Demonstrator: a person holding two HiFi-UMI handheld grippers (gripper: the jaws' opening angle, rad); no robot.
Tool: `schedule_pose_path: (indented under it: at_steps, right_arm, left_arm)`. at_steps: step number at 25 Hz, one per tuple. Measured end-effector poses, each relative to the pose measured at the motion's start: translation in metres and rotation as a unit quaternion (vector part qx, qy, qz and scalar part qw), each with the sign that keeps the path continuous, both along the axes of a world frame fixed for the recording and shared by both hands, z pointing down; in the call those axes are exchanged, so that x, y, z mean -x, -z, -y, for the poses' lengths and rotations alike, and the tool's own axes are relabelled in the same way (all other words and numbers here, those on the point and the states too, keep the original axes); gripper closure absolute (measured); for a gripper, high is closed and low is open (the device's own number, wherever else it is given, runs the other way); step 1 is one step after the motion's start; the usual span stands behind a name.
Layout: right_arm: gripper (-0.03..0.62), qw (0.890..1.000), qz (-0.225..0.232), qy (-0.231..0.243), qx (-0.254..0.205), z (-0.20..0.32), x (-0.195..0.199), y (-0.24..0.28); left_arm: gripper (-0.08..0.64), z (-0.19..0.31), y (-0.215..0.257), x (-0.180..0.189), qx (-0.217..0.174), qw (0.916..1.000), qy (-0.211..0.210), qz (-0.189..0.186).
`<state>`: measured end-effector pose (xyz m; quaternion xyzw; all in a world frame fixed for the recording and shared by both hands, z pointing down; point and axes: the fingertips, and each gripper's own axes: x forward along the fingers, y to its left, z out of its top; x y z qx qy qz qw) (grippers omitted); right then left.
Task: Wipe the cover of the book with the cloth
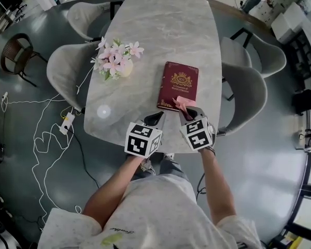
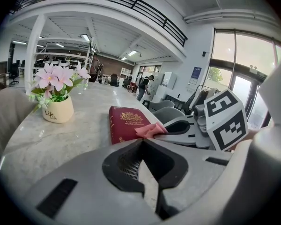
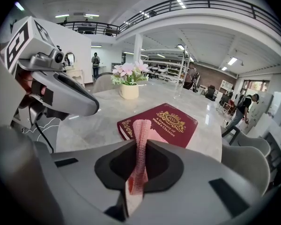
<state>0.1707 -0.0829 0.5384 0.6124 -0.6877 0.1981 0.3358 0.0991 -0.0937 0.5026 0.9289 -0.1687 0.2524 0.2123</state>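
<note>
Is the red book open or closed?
Closed. The book lies flat on the table, its gold-printed front cover facing up, with no pages spread.

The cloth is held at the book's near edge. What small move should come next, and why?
Probably push the right hand-held gripper forward, dragging the pink cloth along the red book: the cloth lies only at the cover's near edge, with the rest bare ahead.

Pale marble table (image 1: 160, 30), grey polished floor (image 1: 269, 154).
Cream pot of pink flowers (image 1: 116, 60) stands near the table's left edge. Grey shell chairs (image 1: 67, 71) close along both long sides. Brown wicker chair (image 1: 15, 51) well apart. Thin white cable (image 1: 41, 139) loops over the floor by a white power strip (image 1: 67, 122).
</note>
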Motion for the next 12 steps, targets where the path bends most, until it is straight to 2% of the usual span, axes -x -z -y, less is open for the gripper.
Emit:
schedule_pose_path:
  at_steps: [12]
  right_arm:
    - [0.573, 1.000, 0.003, -0.008, -0.006, -0.020, 0.007, 0.015]
  left_arm:
    - [0.552, -0.009, 0.008, -0.004, -0.003, 0.9998, -0.019, -0.010]
